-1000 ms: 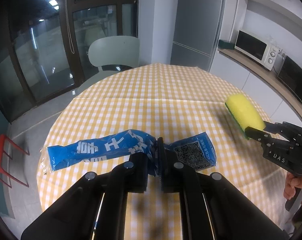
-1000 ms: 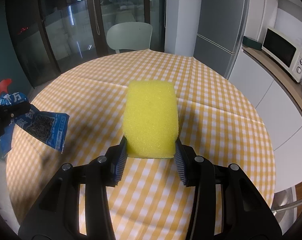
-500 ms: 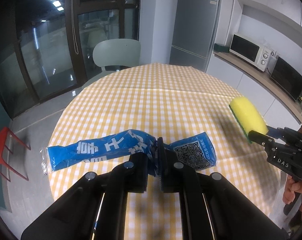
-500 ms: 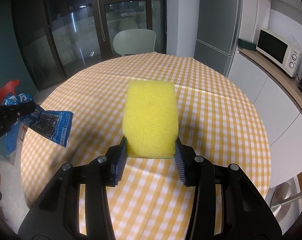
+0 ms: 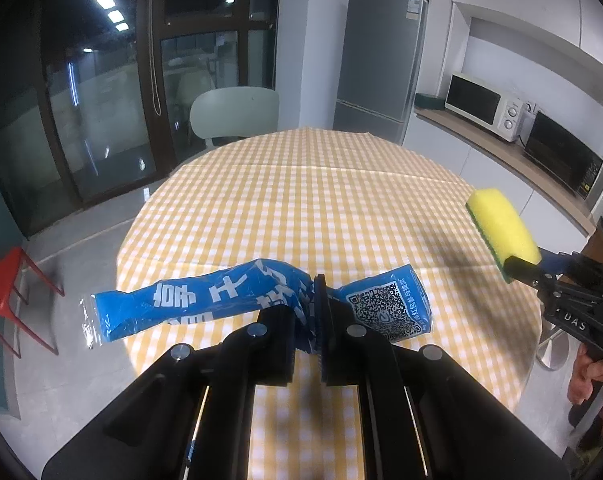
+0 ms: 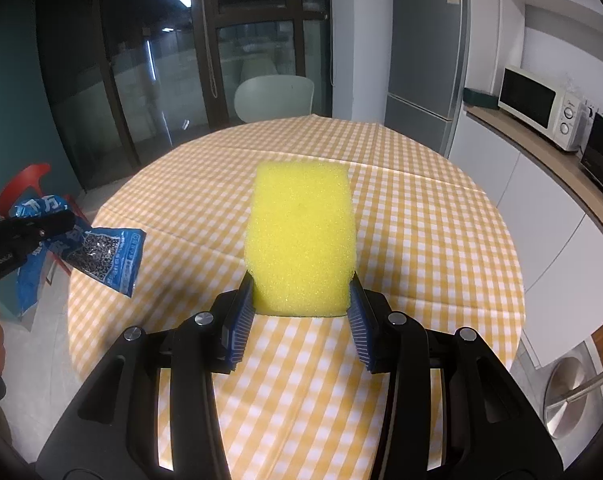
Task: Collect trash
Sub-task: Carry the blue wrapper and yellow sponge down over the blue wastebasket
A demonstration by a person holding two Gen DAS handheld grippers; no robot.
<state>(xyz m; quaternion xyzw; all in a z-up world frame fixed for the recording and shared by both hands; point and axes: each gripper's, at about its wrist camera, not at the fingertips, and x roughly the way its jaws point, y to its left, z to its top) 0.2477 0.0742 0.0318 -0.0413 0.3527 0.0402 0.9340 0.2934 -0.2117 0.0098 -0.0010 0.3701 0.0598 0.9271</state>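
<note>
The left gripper (image 5: pixel 315 312) has its jaws squeezed almost together on the middle of a blue plastic wrapper (image 5: pixel 205 304). The wrapper is scrunched where the jaws pinch it, and it is held up in the air above the near edge of the round table (image 5: pixel 321 200). One long end sticks out to the left with big white Chinese letters on it. The shorter end sticks out to the right and shows a black-and-white QR code with a thin line of small white writing beside it — too small to read.

The right gripper (image 6: pixel 301 312) holds a yellow sponge (image 6: pixel 301 240) between its blue ribbed pads (image 6: pixel 237 320). The jaws are partly spread, one pad pressed on each side of the sponge's lower end. The sponge points up and away from the camera, above the table. In the left wrist view you can see a thin dark green layer under the yellow part, and white letters "DAS" on the black body of the right gripper. A hand (image 5: pixel 589 376) grips its handle at the far right.

The table has a yellow and white checked cloth. Behind it stands a pale green chair (image 5: pixel 235 114), a grey fridge (image 5: pixel 377 64) with a small label near its top that cannot be read, and a white microwave (image 5: pixel 487 106) on the counter. A red chair (image 5: pixel 5 280) stands on the floor at the left.
</note>
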